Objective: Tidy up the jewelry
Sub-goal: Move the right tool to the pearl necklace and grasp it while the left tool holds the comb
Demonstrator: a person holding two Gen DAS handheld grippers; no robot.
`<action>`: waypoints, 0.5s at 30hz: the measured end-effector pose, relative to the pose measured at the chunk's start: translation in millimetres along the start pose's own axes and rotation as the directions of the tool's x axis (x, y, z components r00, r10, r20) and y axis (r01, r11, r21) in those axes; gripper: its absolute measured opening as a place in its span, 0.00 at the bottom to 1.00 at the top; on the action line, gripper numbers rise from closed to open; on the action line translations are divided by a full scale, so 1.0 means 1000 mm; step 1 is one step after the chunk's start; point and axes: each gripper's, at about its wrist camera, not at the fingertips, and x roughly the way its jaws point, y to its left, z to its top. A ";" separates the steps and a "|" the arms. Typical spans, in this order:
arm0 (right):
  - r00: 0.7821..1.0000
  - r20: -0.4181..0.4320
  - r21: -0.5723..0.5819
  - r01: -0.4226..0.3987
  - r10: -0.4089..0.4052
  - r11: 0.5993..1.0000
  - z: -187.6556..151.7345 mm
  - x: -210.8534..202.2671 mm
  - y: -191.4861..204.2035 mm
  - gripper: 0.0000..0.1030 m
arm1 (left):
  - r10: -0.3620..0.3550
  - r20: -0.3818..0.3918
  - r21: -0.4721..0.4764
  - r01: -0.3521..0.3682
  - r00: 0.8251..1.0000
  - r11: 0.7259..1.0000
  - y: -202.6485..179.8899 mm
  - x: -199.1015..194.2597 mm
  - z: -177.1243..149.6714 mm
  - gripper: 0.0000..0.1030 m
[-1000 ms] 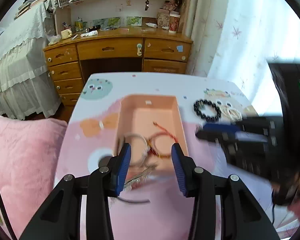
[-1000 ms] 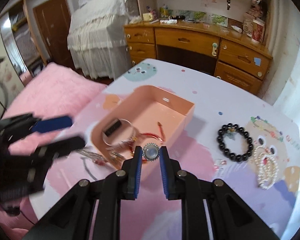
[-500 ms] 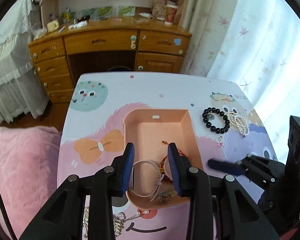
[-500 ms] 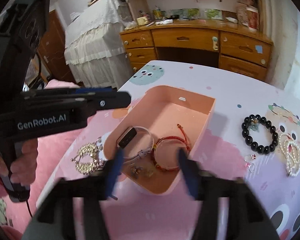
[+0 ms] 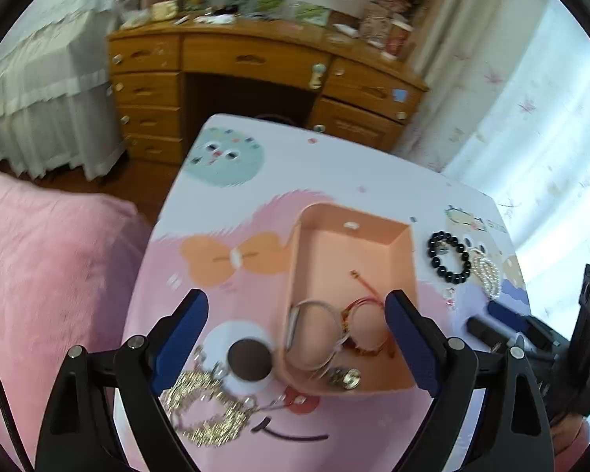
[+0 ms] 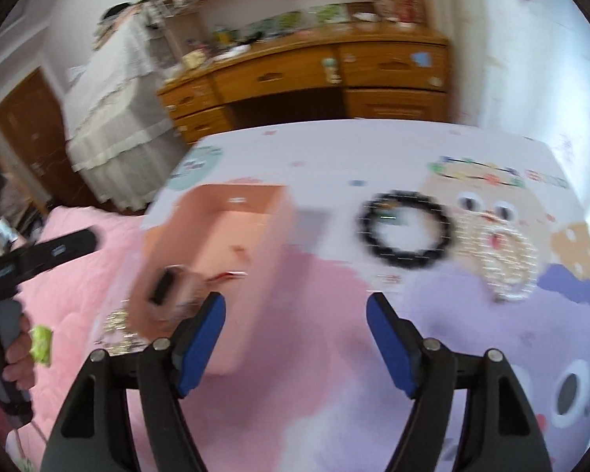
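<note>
A peach tray on the patterned table holds a silver bangle, a red cord bracelet and a round brooch. My left gripper is wide open above the tray's near end. A gold chain necklace lies on the table left of the tray. A black bead bracelet and a pearl bracelet lie to the right. My right gripper is wide open and empty, between the tray and the black bracelet. The right wrist view is blurred.
The small table has a cartoon print. A pink bed borders its left side. A wooden desk stands behind it. A white curtain hangs at the right. The right gripper's body shows low right in the left wrist view.
My right gripper let go of the round brooch into the tray, opened wide and swung right towards the black bracelet. My left gripper opened wider and shifted left.
</note>
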 end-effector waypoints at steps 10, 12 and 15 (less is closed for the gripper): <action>0.974 -0.108 0.140 0.213 -0.199 0.967 0.004 0.005 -0.101 0.73 | 0.130 -0.054 -0.088 -0.134 0.990 0.987 0.027 -0.003 -0.047 0.89; 0.971 -0.111 0.152 0.228 -0.212 0.962 0.007 0.006 -0.117 0.73 | 0.124 -0.059 -0.090 -0.129 0.991 0.988 0.028 -0.002 -0.060 0.89; 0.961 -0.131 0.166 0.265 -0.245 0.950 0.011 0.012 -0.140 0.73 | 0.135 -0.052 -0.059 -0.138 0.989 0.989 0.023 -0.002 -0.077 0.96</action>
